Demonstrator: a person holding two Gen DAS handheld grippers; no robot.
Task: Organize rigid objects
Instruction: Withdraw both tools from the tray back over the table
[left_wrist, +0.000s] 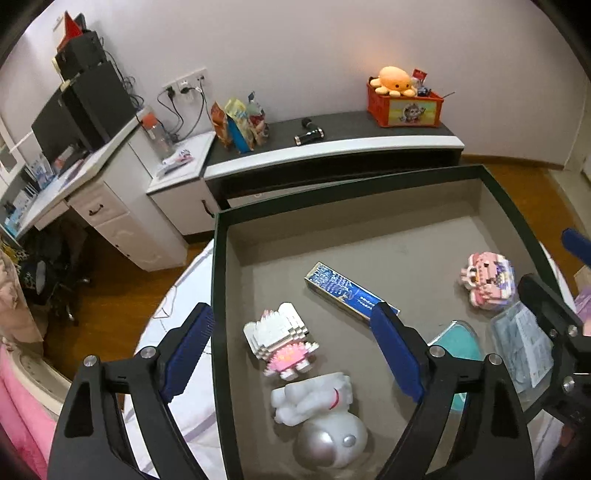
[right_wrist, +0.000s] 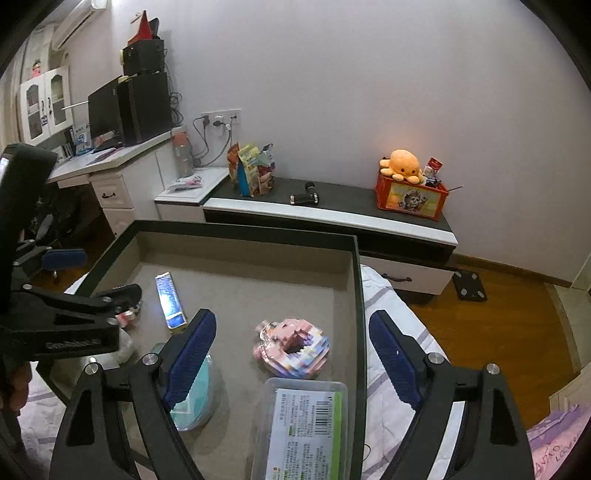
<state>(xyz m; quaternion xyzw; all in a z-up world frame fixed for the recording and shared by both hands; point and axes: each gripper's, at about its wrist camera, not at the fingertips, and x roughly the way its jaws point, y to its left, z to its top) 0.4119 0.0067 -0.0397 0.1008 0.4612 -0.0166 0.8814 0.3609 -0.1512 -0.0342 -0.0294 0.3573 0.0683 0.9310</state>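
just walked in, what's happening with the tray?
A person holds two grippers over a dark-rimmed tray on a bed. Left gripper and right gripper are both open, holding nothing. In the tray: white block figure, astronaut toy, blue box, pink block figure, clear plastic case.
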